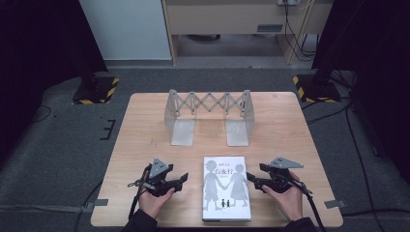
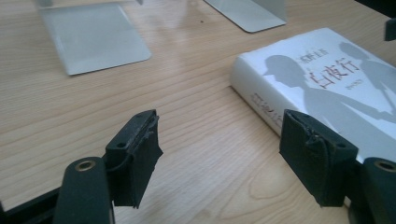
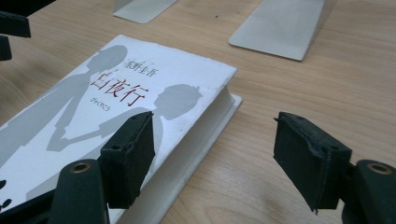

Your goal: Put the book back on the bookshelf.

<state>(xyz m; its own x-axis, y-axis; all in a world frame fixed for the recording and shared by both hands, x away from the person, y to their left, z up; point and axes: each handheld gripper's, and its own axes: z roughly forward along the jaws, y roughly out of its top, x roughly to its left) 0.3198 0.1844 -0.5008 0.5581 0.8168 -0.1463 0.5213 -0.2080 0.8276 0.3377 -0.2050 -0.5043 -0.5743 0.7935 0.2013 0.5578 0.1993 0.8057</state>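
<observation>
- One white hardcover book (image 1: 226,188) with grey silhouette figures and red title characters, lying flat on the light wooden table (image 1: 145,125) at the 6 o'clock edge, cover up.
- One folding grey metal bookend rack (image 1: 208,116) with a scissor lattice and two flat base plates, at 12 o'clock from the book, well apart.
- Two black two-jaw grippers, one per hand: left gripper (image 1: 180,180) at the book's 9 o'clock, jaws apart, nothing between them; right gripper (image 1: 253,179) at its 3 o'clock, jaws apart, empty, astride the book's edge.
</observation>
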